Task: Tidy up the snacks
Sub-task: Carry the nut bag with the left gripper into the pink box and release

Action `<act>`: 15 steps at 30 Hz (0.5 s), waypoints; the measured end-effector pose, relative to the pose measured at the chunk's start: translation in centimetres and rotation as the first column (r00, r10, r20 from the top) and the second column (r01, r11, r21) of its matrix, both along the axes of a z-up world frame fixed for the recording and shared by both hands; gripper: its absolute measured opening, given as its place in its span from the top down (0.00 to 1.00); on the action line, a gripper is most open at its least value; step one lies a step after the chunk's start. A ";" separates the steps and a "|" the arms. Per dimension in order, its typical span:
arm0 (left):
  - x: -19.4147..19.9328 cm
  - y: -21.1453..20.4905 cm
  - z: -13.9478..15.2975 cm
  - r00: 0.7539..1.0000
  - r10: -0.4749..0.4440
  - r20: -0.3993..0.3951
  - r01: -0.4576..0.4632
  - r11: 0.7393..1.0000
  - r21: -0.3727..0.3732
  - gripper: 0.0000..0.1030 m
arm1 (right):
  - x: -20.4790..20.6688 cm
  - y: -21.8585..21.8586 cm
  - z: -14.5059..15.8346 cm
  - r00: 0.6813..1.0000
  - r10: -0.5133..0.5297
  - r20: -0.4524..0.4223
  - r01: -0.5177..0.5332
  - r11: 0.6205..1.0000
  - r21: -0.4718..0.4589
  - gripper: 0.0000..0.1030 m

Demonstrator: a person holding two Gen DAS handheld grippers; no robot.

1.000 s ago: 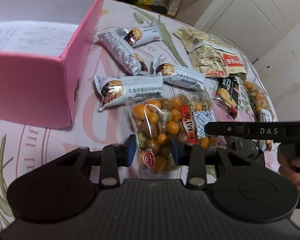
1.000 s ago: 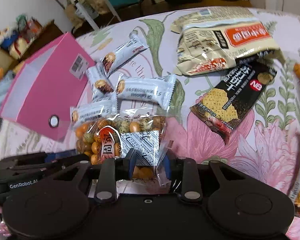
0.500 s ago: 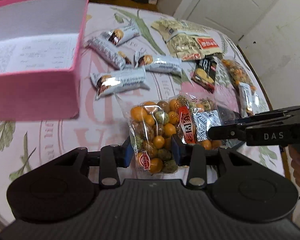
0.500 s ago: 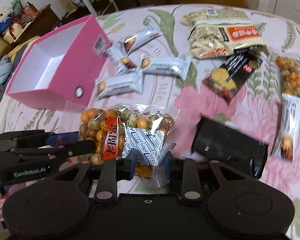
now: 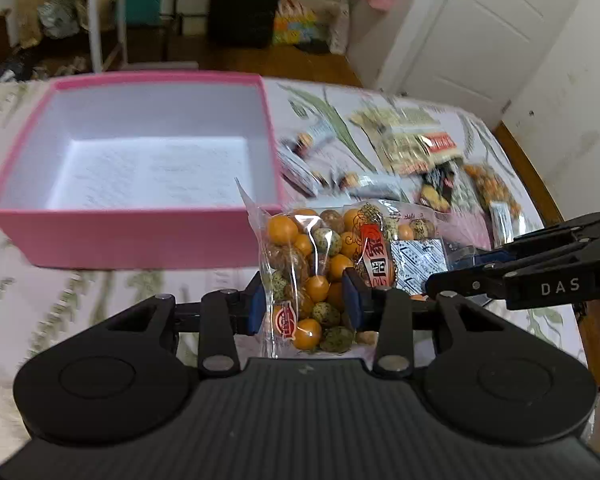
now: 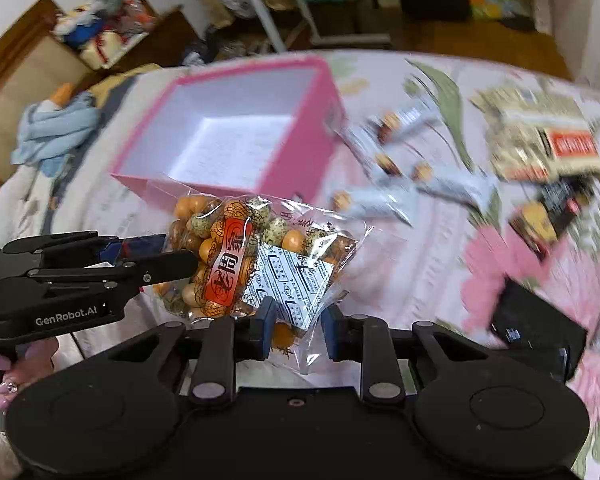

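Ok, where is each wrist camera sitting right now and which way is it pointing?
Left wrist: sits behind the left gripper, faces across the table into the pink box; right gripper enters from the right.
Right wrist: sits behind the right gripper, faces the box from its corner; left gripper and the person's fingers show at left.
Shared: both grip the bag of coated nuts, with the box and loose snacks beyond.
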State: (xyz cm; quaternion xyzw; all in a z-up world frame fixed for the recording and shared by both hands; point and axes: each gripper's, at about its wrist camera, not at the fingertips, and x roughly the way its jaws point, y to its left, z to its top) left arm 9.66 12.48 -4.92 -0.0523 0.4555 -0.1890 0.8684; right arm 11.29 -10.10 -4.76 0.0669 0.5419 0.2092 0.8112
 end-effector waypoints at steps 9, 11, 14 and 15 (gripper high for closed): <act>0.8 3.9 4.5 0.989 0.086 0.118 -0.094 0.993 0.070 0.63 | 2.1 4.6 2.8 0.990 0.047 0.130 -0.052 0.998 0.035 0.72; 2.0 4.4 4.9 0.985 0.103 0.138 -0.116 0.989 0.089 0.62 | 3.1 5.4 2.8 0.988 0.048 0.144 -0.055 0.998 0.042 0.72; 4.6 5.2 4.9 0.983 0.115 0.141 -0.129 0.987 0.094 0.62 | 5.2 6.5 2.7 0.986 0.055 0.160 -0.060 0.998 0.027 0.72; 5.6 5.6 4.8 0.983 0.115 0.142 -0.129 0.987 0.093 0.62 | 6.1 6.7 2.6 0.985 0.058 0.162 -0.063 0.998 0.025 0.72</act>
